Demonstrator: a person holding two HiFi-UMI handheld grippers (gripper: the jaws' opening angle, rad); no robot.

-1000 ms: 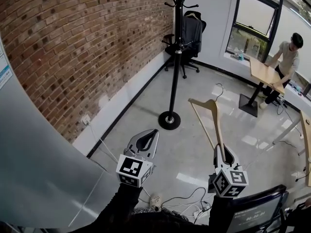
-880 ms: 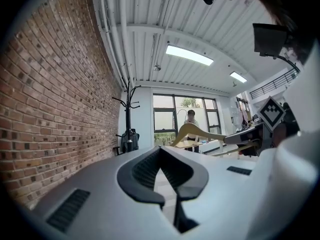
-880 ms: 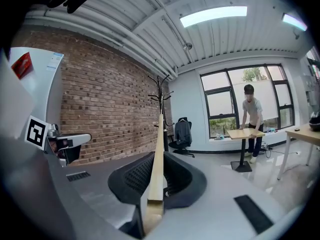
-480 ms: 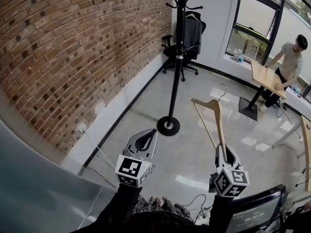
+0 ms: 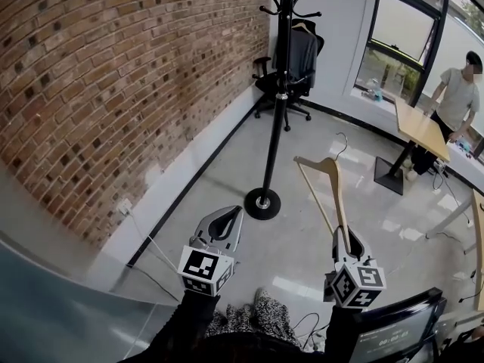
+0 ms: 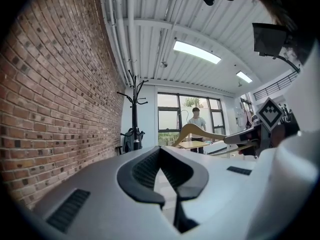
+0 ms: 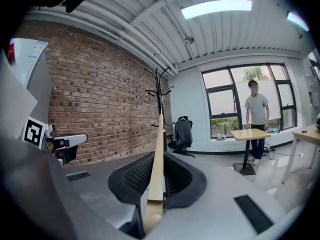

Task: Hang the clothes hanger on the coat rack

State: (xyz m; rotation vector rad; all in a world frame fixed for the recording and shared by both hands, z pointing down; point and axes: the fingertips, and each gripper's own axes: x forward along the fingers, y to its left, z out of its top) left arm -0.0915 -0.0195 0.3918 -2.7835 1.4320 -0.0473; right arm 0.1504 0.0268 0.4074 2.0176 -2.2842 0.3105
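While the right tool [image 5: 348,237] is clamping shut on one arm of the wooden hanger [image 5: 333,187], the left tool [image 5: 234,214] is hovering alongside, jaws closed on nothing. The hanger is sticking out ahead above the floor [image 5: 227,172], its hook pointing away. Further on, the coat rack [image 5: 280,97] is standing by the brick wall [image 5: 113,74], well apart from the hanger. So the pickup is looking done; reaching the rack and hooking a peg are looking like what's left.
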